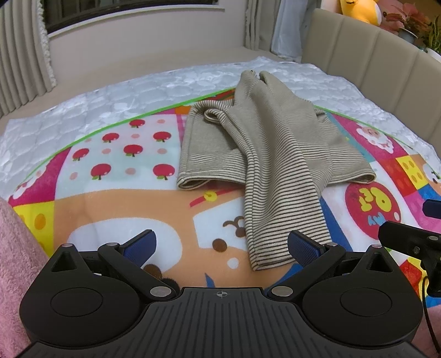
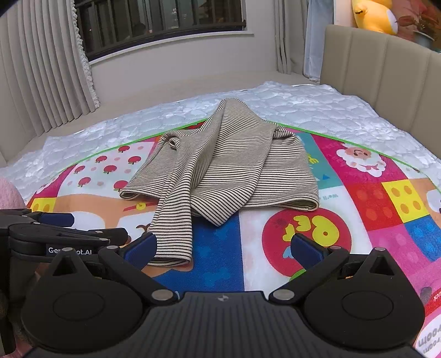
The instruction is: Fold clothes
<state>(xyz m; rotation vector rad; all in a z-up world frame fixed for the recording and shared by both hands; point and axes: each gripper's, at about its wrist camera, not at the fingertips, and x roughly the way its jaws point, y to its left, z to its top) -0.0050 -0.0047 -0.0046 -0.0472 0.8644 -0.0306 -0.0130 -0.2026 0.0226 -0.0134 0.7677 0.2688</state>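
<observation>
Left tongs (image 1: 222,243) gaping wide, blue pads (image 1: 303,246) well apart, nothing gripped; hovering low over play mat (image 1: 132,203). Right tongs (image 2: 223,246) likewise spread wide, empty, blue pads (image 2: 140,246) on either side of bare mat.

Striped garment (image 1: 264,148) lying crumpled on mat, unfolded, beige with thin dark stripes. Body bunched in a heap toward far edge of mat, hem (image 1: 193,183) facing near side. One long sleeve (image 1: 278,209) trailing forward from heap, cuff (image 1: 268,263) ending just beside right pad of left tongs; touching or not, cannot tell. Same cuff (image 2: 171,260) in right wrist view just beside left pad of right tongs. Far tip of garment (image 2: 231,103) reaching past green border of mat onto white quilted mattress (image 2: 317,107).

Play mat colourful: red apples panel (image 1: 129,150) left of garment, red circle with yellow letters (image 2: 306,234) near right tongs, sheep figure (image 2: 358,158) further right. Mat spread on bed.

Other gripper body visible at edge of each view: black part (image 1: 408,239) at right in left wrist view, black housing with white lettering (image 2: 55,242) at left in right wrist view. Pink fuzzy fabric (image 1: 13,253) at left edge.

Beyond bed: beige padded headboard (image 2: 386,82) right, pleated curtains (image 2: 41,68) left, window with bars (image 2: 160,19), yellow plush toy (image 2: 374,15) on top of headboard.
</observation>
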